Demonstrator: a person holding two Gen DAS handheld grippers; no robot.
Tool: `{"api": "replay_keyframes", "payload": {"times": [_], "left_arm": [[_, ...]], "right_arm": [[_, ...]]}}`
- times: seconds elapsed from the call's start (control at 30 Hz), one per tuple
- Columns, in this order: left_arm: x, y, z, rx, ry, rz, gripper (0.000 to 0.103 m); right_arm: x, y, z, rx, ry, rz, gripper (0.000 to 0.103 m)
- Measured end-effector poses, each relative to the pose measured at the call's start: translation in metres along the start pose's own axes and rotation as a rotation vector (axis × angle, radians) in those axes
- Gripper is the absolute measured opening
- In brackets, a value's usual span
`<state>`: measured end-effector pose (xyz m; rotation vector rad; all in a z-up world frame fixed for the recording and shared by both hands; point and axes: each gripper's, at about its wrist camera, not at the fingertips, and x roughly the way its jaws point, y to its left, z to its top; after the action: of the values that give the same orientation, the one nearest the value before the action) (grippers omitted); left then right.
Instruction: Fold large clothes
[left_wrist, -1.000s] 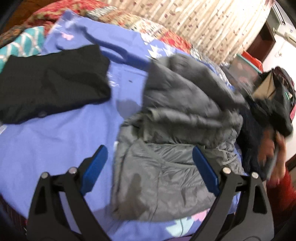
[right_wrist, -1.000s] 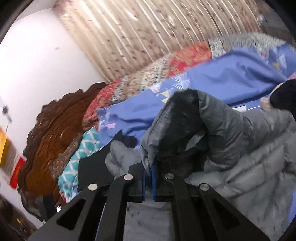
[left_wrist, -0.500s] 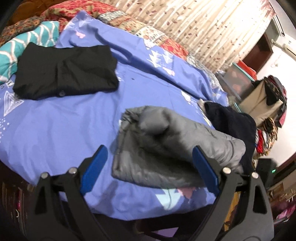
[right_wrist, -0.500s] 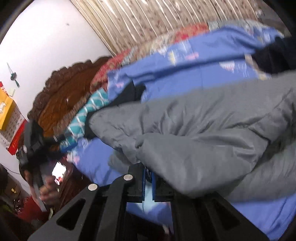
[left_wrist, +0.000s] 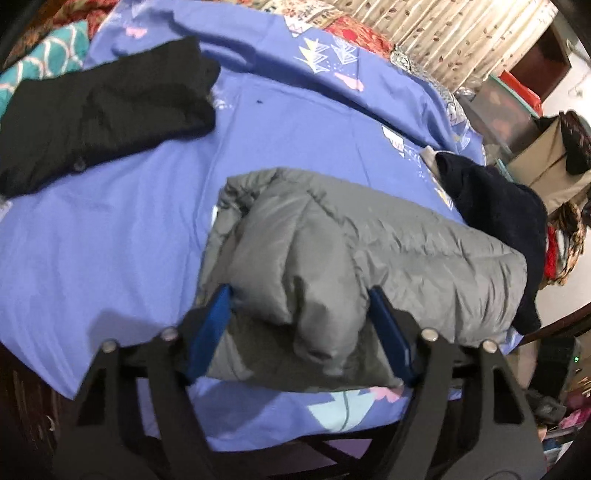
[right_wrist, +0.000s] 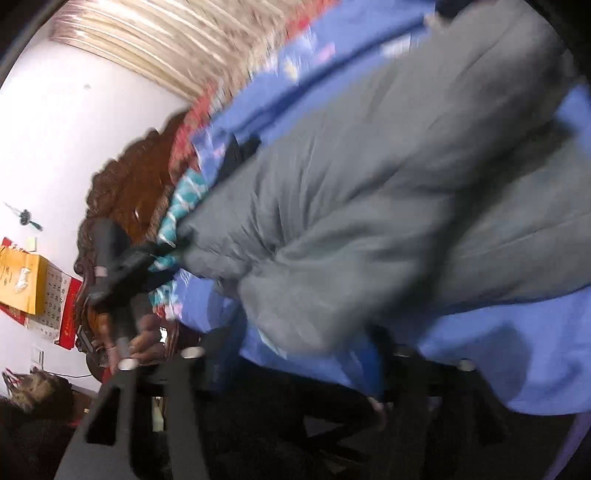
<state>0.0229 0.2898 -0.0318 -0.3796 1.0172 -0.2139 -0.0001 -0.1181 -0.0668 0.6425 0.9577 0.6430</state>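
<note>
Grey puffer jacket (left_wrist: 369, 251) on a periwinkle-blue sheet (left_wrist: 110, 229) printed with pale triangles — a black garment (left_wrist: 99, 110) beside teal-and-white scalloped cloth (left_wrist: 44, 62); beige speckled curtain (left_wrist: 454, 33).

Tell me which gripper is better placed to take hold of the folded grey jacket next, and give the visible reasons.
Left. The left gripper has just been closing, and a fold of the grey jacket sits between its blue pads. The right gripper has just been opening, holds nothing, and sits at the jacket's edge.
</note>
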Motion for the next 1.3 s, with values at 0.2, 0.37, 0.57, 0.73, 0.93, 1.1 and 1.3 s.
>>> {"api": "replay_keyframes", "payload": {"times": [0.2,0.37,0.57,0.73,0.93,1.1,1.3], "left_arm": [[-0.006,0.004,-0.001,0.011,-0.01,-0.011,0.072],[-0.008,-0.001,0.005,0.016,-0.029,0.002,0.055],[-0.003,-0.003,0.038,0.041,-0.057,0.063,0.03],[0.002,0.004,0.047,0.045,-0.056,0.099,0.03],[0.043,0.005,0.002,0.125,0.05,0.171,0.052],[0.043,-0.004,-0.014,0.201,0.02,0.262,0.056],[-0.019,0.012,-0.018,0.161,-0.036,0.148,0.056]], "right_arm": [[-0.087,-0.057,0.06,0.214,-0.306,-0.151,0.091],[-0.052,-0.079,0.097,0.275,-0.259,-0.134,0.079],[-0.035,-0.023,0.078,0.145,-0.237,-0.031,0.03],[-0.023,-0.043,0.025,0.172,-0.174,-0.184,0.03],[0.012,-0.129,-0.013,0.43,-0.158,-0.128,0.032],[0.01,-0.113,-0.008,0.355,-0.137,-0.184,0.041],[-0.05,-0.086,-0.022,0.353,-0.217,-0.205,0.072]]}}
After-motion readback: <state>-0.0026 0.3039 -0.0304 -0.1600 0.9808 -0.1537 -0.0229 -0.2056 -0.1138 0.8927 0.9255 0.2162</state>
